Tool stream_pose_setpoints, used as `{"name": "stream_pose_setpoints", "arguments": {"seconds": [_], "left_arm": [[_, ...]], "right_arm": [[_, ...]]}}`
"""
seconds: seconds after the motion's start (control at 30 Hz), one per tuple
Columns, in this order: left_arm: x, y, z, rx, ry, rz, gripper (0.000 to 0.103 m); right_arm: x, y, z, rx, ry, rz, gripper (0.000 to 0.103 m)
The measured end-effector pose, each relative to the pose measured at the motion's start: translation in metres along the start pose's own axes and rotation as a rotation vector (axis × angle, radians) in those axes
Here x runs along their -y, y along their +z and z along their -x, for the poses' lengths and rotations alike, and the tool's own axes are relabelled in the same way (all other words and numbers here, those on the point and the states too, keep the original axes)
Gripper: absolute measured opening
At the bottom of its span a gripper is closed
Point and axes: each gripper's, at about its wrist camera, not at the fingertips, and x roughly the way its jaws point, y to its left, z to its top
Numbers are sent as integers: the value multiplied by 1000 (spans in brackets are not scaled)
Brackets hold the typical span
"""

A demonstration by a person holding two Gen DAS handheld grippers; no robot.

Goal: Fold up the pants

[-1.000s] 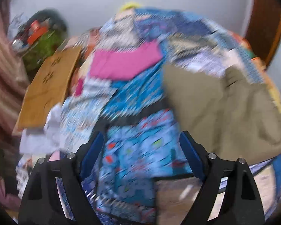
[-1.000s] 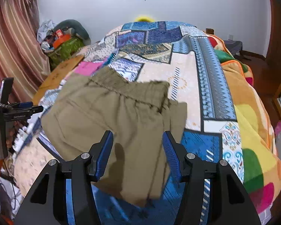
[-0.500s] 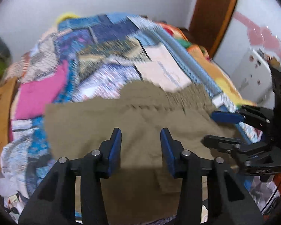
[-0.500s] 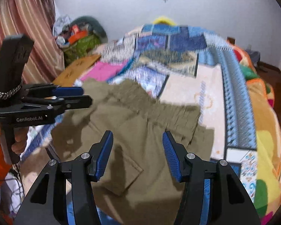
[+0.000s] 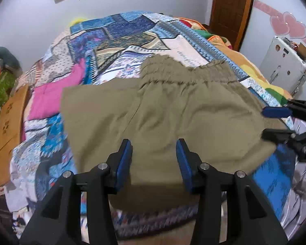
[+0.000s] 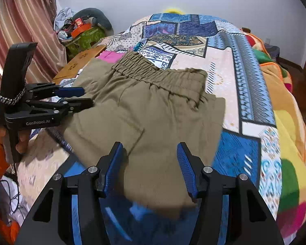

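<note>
Now the left gripper (image 5: 154,161) is swung over the khaki pants (image 5: 173,114), jaws narrowed, empty; right gripper (image 6: 149,167) half-open, empty.

Illumination: even, soft indoor light; source not visible.
Shadows: faint, under the pants (image 5: 173,118) at lower centre.
Blur: motion smear on the bedspread (image 6: 234,149) along lower frame edges.
Distortion: strong fisheye curvature; dark vignette in all corners.

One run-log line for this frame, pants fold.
stage: pre-grasp | pants: flat on bedspread | left gripper: open | right gripper: open
</note>
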Motion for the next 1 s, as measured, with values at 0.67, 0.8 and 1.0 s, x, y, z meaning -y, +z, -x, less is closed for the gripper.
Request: {"name": "stream_pose_setpoints", "arguments": {"seconds": [0.67, 0.8, 1.0], "left_arm": [[-112, -20, 2, -62, -3, 354, 51], [-113, -18, -25, -109, -64, 380, 51], [-118, -3, -43, -98, -152, 430, 51]], "right_arm": [[37, -2, 23, 45, -110, -172, 60], [49, 1, -1, 12, -87, -226, 60], [68, 5, -23, -7, 17, -334, 60]]}}
